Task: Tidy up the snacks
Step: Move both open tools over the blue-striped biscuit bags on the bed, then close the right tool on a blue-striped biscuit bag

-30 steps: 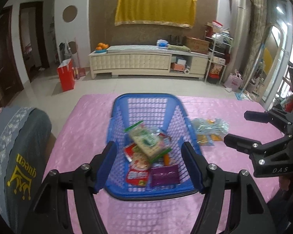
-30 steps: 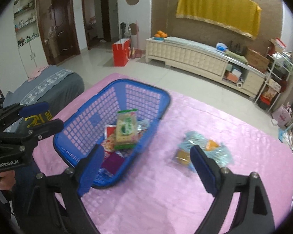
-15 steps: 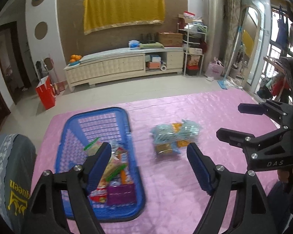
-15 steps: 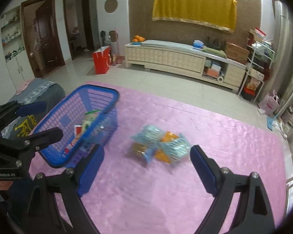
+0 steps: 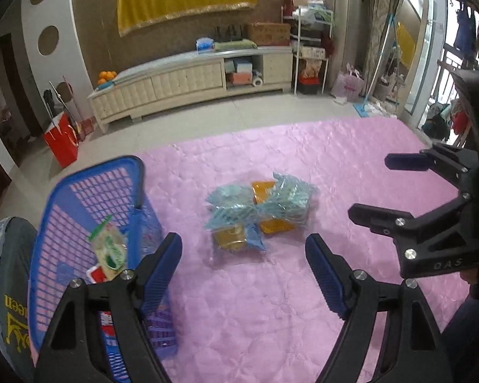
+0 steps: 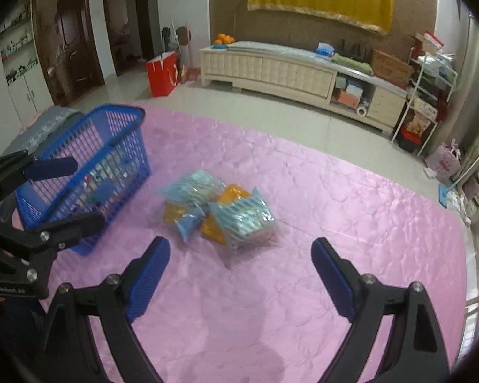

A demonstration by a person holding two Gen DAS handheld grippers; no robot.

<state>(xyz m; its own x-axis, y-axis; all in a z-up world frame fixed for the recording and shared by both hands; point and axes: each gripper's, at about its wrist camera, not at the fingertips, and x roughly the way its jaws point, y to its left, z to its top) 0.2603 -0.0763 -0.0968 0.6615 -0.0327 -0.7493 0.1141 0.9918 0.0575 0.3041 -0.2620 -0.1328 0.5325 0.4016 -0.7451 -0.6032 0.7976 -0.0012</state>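
A small heap of snack packets (image 5: 260,210), light blue and orange, lies on the pink cloth; it also shows in the right wrist view (image 6: 218,207). A blue plastic basket (image 5: 79,191) holding several snack packs stands to the left, seen too in the right wrist view (image 6: 89,159). My left gripper (image 5: 244,268) is open and empty, just short of the heap. My right gripper (image 6: 241,271) is open and empty, also short of the heap. Each gripper shows in the other's view: the right one (image 5: 396,188) and the left one (image 6: 76,191).
The pink quilted cloth (image 5: 303,303) covers the whole work surface. A grey cushion with yellow print (image 5: 6,287) lies at the left edge. Beyond the far edge are tiled floor, a red bag (image 5: 62,143) and a long cream cabinet (image 5: 191,86).
Both grippers have swung right, away from the basket and towards the heap of packets, which now lies centred ahead of each. The basket has slid to the left of both views.
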